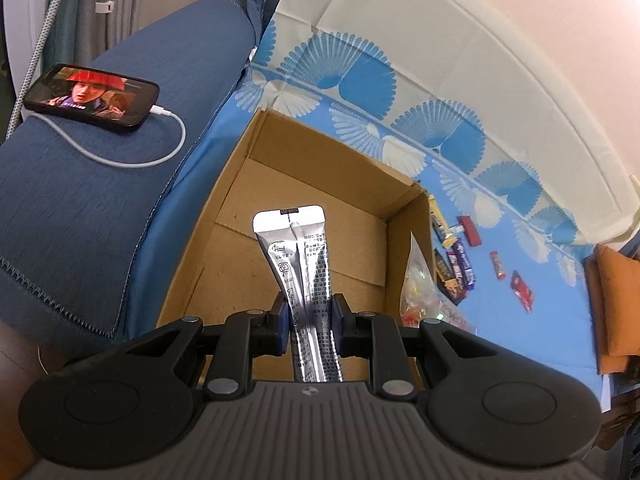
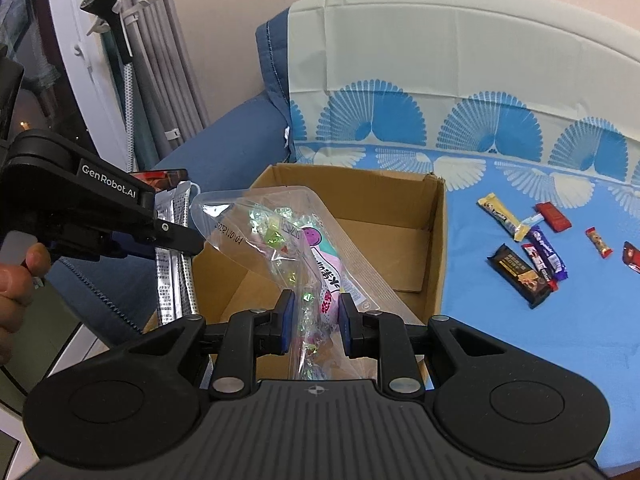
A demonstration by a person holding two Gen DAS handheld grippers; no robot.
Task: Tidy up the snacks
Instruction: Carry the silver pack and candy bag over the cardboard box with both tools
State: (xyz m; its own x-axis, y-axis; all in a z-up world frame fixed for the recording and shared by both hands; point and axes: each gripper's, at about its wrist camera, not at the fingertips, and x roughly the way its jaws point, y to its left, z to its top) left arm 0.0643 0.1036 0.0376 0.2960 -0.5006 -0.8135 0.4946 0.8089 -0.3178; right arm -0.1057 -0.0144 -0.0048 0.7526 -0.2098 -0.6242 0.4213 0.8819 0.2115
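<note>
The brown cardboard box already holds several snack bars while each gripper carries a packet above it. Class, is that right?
Not quite: the brown cardboard box is empty, as the left wrist view shows. The snack bars lie on the blue sheet beside it. Each gripper does carry a packet.

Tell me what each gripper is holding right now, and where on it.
The left gripper pinches a silver stick pouch around its lower half. The right gripper clamps a clear candy bag near its bottom end.
</note>
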